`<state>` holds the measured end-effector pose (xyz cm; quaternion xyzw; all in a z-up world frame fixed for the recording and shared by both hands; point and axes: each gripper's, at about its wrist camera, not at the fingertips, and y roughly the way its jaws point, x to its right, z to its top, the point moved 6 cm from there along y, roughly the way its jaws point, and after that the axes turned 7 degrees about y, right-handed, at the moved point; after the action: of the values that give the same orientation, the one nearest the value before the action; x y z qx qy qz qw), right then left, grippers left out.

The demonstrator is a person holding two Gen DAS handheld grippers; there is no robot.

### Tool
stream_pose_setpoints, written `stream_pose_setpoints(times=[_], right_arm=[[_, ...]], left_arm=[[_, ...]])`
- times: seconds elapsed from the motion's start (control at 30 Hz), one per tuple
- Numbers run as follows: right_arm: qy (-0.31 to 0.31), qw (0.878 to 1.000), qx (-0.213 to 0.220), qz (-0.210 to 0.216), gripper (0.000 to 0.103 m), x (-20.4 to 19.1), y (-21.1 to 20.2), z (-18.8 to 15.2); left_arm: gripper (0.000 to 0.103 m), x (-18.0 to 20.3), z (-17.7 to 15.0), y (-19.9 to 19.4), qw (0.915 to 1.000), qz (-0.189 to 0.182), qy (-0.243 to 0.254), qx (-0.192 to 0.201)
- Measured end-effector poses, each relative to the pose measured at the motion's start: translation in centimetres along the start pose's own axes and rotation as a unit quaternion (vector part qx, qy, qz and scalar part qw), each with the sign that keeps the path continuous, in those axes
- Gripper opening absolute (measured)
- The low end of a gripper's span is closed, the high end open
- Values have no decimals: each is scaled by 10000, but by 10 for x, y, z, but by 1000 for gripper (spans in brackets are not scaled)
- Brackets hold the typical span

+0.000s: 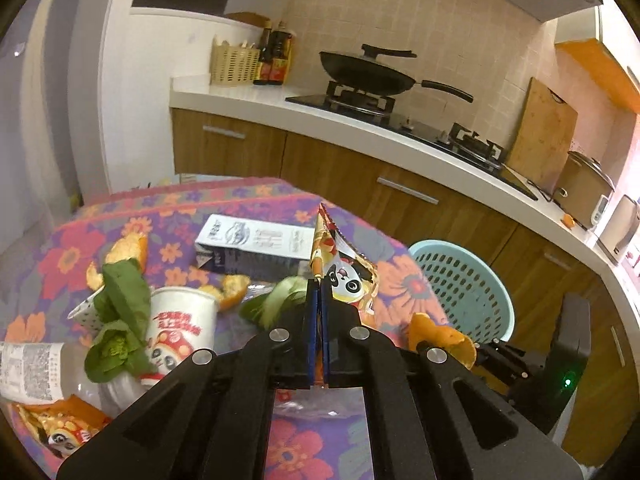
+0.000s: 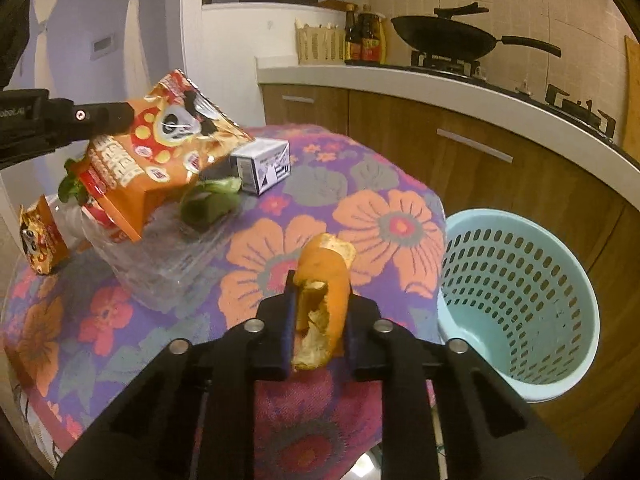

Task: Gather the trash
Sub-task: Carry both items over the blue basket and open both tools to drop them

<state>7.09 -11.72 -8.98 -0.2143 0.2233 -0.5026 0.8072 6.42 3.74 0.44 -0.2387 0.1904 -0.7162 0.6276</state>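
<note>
My left gripper [image 1: 319, 284] is shut on an orange panda snack bag [image 1: 340, 268] and holds it above the floral table; the bag also shows in the right wrist view [image 2: 160, 148] at upper left, hanging from the left gripper [image 2: 120, 114]. My right gripper [image 2: 318, 300] is shut on a piece of orange peel [image 2: 322, 284], held over the table's right edge, left of the light blue perforated basket [image 2: 516, 292]. The peel [image 1: 440, 340] and basket [image 1: 460, 284] also show in the left wrist view.
On the floral tablecloth [image 2: 360, 216] lie a white carton [image 1: 256, 244], a paper cup [image 1: 180, 316], green leaves [image 1: 120, 300], more peel [image 1: 128, 248], a clear plastic bottle [image 2: 160, 264] and a second snack bag [image 2: 40, 240]. A kitchen counter with a wok [image 1: 368, 72] runs behind.
</note>
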Motion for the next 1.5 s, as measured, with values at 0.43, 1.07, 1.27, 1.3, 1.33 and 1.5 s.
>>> stream_pose_setpoints(times=[0.43,1.07,1.27,1.3,1.33,1.5], right_arm=[[690,9949,425,-596,14,100,-24,18],[1848,9748,-774,-984,25,227,17,-16],[1912,9737,-738,-999,28,232,4,-21],[1938,9732,-727,-998,31,232,1,-22],[1963,9727,-701,-1023,37,234,-4,-23],[1879,9733,-503,-1214,45,232,-21,-19]], left_arm=[[0,100,32,51,9979,-354,529,-104],[0,198,21,181,9890,-618,786,-1091],[6,203,15,197,9863,-676,760,-1295],[11,203,13,199,9861,-681,741,-1323],[20,203,11,201,9853,-723,724,-1369],[27,204,5,200,9849,-752,765,-1359]])
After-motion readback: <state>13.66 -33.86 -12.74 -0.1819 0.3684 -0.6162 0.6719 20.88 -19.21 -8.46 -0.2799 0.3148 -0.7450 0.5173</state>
